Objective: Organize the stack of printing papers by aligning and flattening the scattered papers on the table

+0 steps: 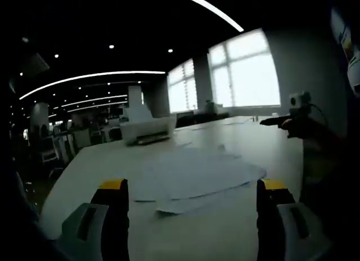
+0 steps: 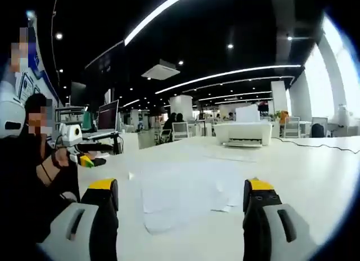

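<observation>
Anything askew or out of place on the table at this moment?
Yes. The papers lie fanned out on the table, edges and corners pointing different ways instead of one squared stack; the right gripper view shows the same loose spread. Both the left gripper and right gripper hover open, short of them. The printer behind looks normal.

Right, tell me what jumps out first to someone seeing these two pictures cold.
The loose spread of white printing sheets lying fanned and overlapping on the long white table, just ahead of the open yellow-tipped jaws of the left hand-held gripper and the right hand-held gripper. Beyond them, a white boxy printer sits farther along the table. Bright windows glow against the dark ceiling.
</observation>
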The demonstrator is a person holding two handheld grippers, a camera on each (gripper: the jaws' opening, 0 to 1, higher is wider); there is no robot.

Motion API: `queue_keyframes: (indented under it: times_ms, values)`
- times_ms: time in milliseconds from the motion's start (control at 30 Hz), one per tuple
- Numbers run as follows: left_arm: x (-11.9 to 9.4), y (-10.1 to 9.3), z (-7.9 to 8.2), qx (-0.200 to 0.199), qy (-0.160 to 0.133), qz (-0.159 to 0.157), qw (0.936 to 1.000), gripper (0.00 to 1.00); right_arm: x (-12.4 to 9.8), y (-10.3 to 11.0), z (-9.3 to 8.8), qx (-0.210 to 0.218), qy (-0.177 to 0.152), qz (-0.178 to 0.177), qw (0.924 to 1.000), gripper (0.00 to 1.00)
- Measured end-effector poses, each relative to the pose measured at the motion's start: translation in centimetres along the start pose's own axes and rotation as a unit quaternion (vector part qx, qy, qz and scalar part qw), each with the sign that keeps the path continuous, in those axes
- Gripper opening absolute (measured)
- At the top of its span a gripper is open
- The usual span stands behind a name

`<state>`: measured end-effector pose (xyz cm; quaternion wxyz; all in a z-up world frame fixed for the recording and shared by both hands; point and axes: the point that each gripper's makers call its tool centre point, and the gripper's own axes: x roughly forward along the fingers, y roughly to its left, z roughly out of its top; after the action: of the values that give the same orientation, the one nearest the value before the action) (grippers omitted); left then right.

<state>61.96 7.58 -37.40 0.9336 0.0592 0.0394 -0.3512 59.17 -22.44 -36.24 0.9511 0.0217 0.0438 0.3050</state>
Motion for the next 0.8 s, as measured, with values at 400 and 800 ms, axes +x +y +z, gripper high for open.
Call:
queue_keyframes:
  times_ms: [400,800]
  values:
    - [-0.20,-0.26,0.20,-0.016,-0.005,-0.013,0.9998,0.96,0.04,0.04,0.02,-0.006,0.005,0.000,1.0000,0.87]
    - [-0.18,-0.14,0.27,-0.009,-0.005,-0.010,0.9999,0.96,-0.04,-0.03,0.07,-0.010,0.005,-0.002,0.9999,0.87]
